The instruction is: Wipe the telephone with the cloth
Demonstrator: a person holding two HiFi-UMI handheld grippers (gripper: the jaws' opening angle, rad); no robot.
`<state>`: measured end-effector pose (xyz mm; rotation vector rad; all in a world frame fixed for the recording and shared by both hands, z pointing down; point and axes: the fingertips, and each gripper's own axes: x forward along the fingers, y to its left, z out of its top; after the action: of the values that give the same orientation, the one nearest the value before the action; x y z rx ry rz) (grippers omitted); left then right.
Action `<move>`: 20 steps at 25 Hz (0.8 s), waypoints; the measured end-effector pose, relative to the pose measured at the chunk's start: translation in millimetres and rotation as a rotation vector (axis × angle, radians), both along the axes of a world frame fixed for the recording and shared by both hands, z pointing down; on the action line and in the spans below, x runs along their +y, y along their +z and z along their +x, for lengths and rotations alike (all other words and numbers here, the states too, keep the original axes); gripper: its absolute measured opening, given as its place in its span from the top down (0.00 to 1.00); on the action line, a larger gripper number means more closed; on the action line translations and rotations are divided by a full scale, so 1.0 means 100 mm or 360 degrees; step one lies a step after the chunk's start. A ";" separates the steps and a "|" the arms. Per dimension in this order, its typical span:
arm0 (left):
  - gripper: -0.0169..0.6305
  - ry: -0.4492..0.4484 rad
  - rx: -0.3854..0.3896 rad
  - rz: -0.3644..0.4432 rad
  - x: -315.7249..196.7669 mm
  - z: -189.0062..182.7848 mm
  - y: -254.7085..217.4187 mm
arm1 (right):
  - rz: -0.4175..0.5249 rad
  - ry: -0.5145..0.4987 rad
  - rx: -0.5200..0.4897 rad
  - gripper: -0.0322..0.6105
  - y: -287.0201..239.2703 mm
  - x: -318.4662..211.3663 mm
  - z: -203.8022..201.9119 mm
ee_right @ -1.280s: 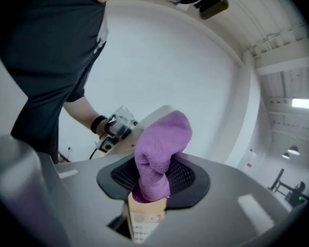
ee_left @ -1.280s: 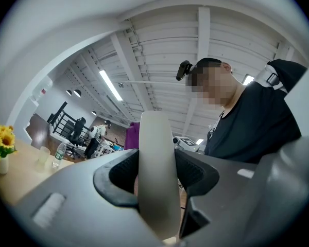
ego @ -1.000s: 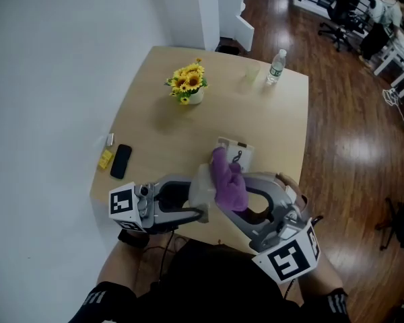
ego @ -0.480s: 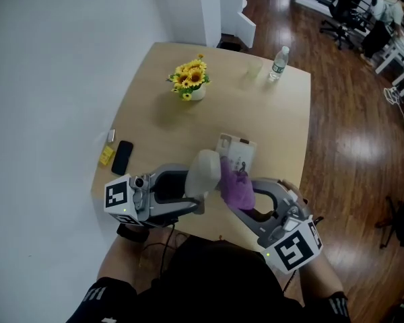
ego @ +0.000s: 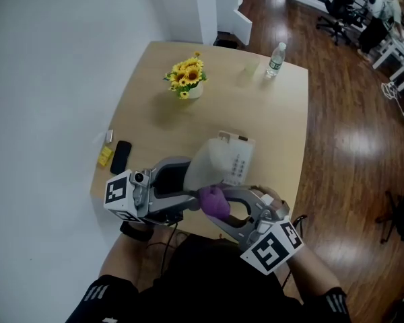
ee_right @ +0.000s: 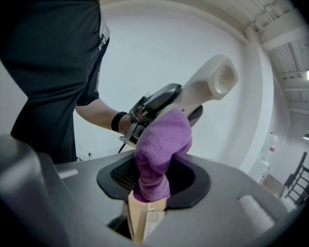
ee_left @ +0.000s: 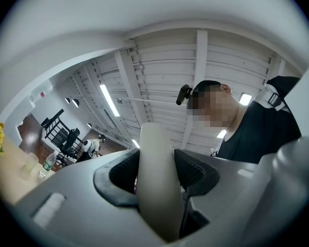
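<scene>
Head view: The left tool (ego: 190,195) is clamped on the handset (ego: 207,164), which is held up off the surface (ego: 155,123) and overlaps the near left edge of the base (ego: 240,161). The handset's long axis runs from the jaws up and away from the person. The base lies flat on the surface, near its front edge. The right tool (ego: 219,204) grips the purple cloth (ego: 214,201) just beside the handset's lower end and the left tool's tip. Flowers (ego: 186,78) and a bottle (ego: 275,59) stand at the far side; a black phone (ego: 120,157) lies at the left edge.

Left gripper view: The left tool (ee_left: 157,178) has both pads pressed on the handset (ee_left: 153,148). The handset runs straight out along the jaw line and rises past the pads.

Right gripper view: The right tool (ee_right: 154,183) is closed on the cloth (ee_right: 162,143), which bunches above the pads. The handset (ee_right: 208,85) slants from lower left to upper right, its perforated end uppermost. The cloth's top overlaps the handset's lower part; whether they touch cannot be told. The left tool (ee_right: 157,103) holds that lower part.
</scene>
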<state>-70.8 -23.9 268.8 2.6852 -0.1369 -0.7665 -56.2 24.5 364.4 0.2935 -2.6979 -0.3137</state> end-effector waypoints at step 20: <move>0.66 -0.0027 0.0036 -0.0026 -0.03 -0.13 0.00 | -0.0081 0.0010 -0.0040 0.74 -0.01 -0.07 -0.15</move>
<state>-84.0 -26.6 269.0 2.6621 -0.1601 -0.7971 -70.9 18.0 363.4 0.2932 -2.7245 -0.2408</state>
